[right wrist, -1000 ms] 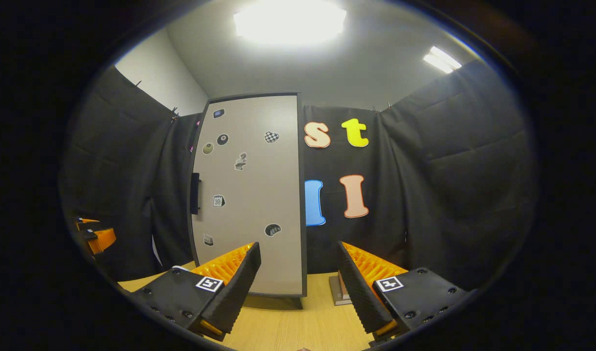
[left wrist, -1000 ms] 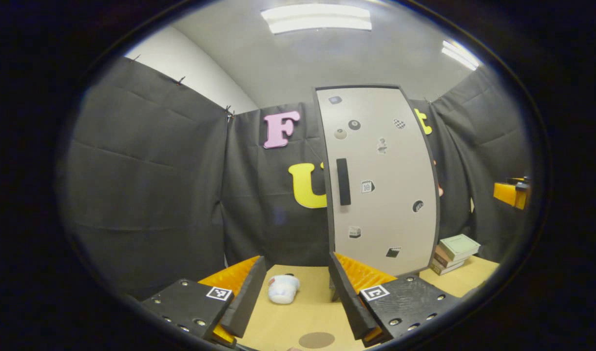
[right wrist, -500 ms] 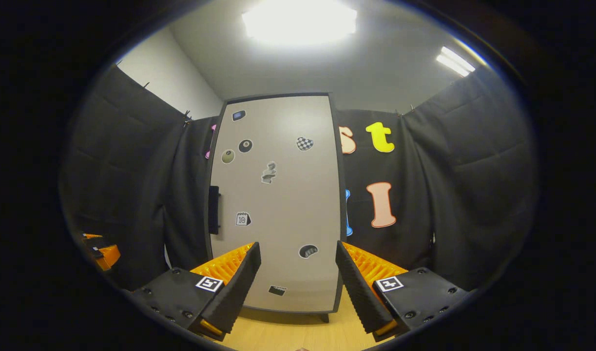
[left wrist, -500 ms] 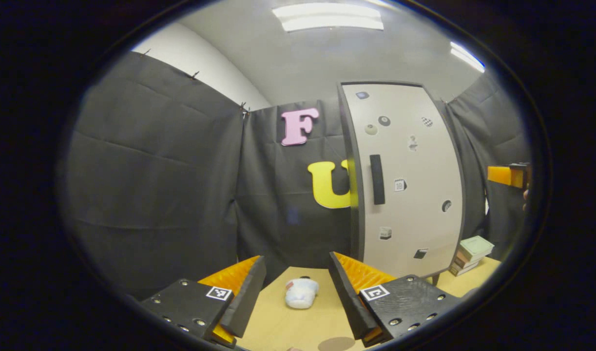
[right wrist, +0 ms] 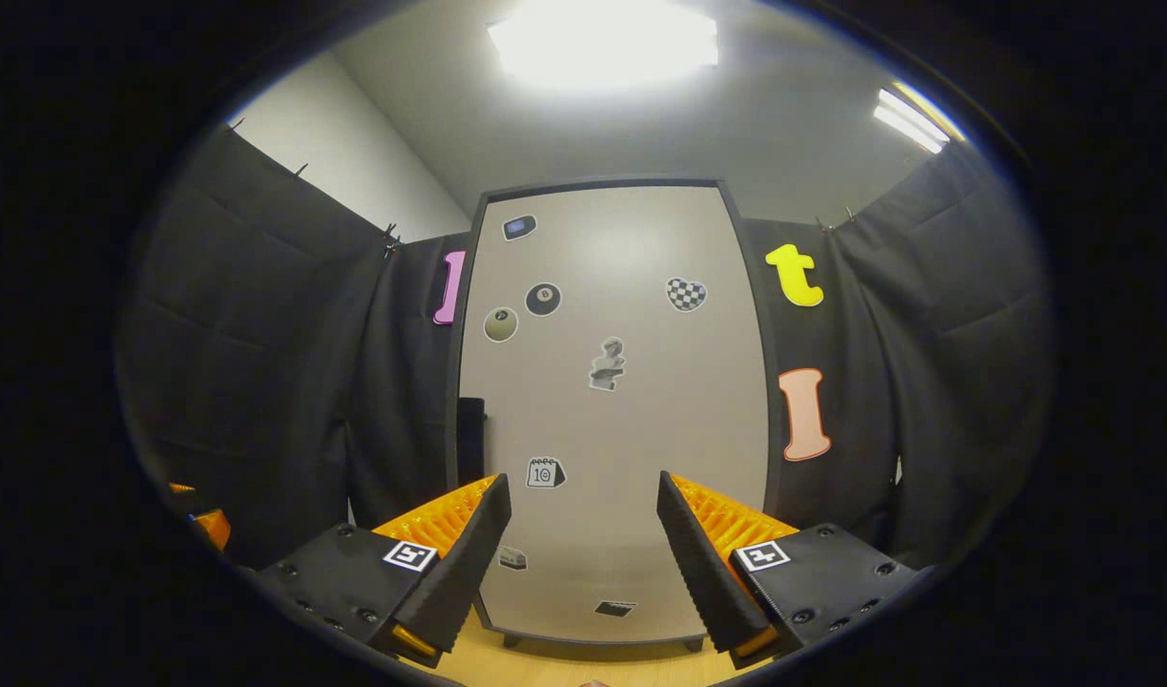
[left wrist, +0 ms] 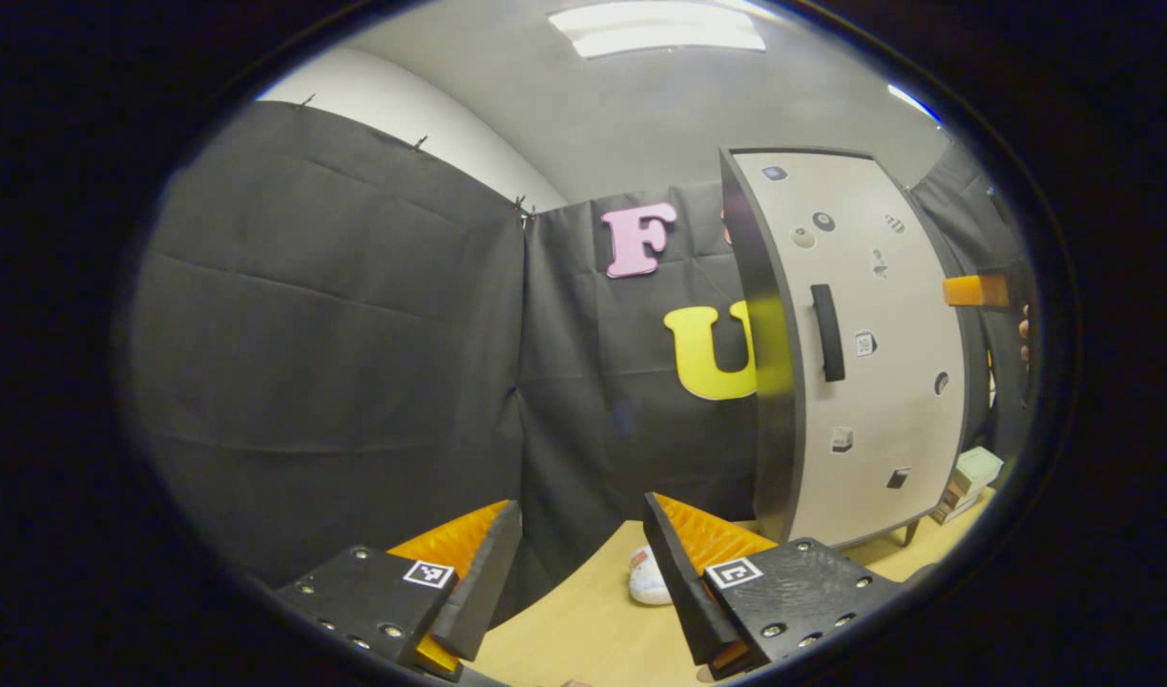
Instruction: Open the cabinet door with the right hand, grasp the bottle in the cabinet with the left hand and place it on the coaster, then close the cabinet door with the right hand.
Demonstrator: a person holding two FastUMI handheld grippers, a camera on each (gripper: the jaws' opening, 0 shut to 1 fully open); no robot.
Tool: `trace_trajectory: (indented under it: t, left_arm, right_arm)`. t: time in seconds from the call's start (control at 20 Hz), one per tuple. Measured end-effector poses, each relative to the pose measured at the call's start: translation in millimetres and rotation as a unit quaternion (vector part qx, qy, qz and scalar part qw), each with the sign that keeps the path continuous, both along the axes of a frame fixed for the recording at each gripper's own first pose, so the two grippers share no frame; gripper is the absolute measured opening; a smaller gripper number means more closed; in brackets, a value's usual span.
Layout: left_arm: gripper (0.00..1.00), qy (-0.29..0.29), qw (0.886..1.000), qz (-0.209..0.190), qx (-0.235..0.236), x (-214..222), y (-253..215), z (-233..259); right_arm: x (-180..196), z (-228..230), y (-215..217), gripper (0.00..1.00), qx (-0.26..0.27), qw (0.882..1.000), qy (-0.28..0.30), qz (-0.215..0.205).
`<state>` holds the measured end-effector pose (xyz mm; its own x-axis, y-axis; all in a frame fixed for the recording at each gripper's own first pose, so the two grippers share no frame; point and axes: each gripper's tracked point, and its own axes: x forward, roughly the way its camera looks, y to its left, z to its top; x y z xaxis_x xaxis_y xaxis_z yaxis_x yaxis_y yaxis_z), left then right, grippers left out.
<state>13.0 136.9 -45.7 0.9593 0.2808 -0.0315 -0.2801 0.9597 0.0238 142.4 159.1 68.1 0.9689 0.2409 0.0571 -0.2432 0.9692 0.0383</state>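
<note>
Cabinet door [right wrist: 612, 410]: pale grey, closed, stickers, dark handle [left wrist: 827, 332] at its left edge.
Right gripper [right wrist: 583, 544]: facing door, jaws wide apart, empty.
Left gripper [left wrist: 578, 563]: low over desk [left wrist: 583, 634], jaws wide, empty.

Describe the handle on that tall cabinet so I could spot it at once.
Find the tall pale cabinet door standing on the wooden table against the black cloth. Along its left edge, about halfway up, sits the handle: a slim, upright dark bar. The stickers scattered around it are small and flat; the handle is long and stands proud of the door.
</note>
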Motion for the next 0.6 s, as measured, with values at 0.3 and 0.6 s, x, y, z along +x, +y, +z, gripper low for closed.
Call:
trace_trajectory:
  t: [0.3,0.6]
  left_arm:
    - [0.8,0.007,1.0,0.022,0.0,2,36,-15]
    - [0.8,0.015,0.999,0.037,0.004,10,59,-29]
  right_arm:
    - [27,3,52,0.95,-0.006,1.0,0.004,0.022]
    - [58,-14,91,0.98,-0.006,0.999,0.035,0.031]
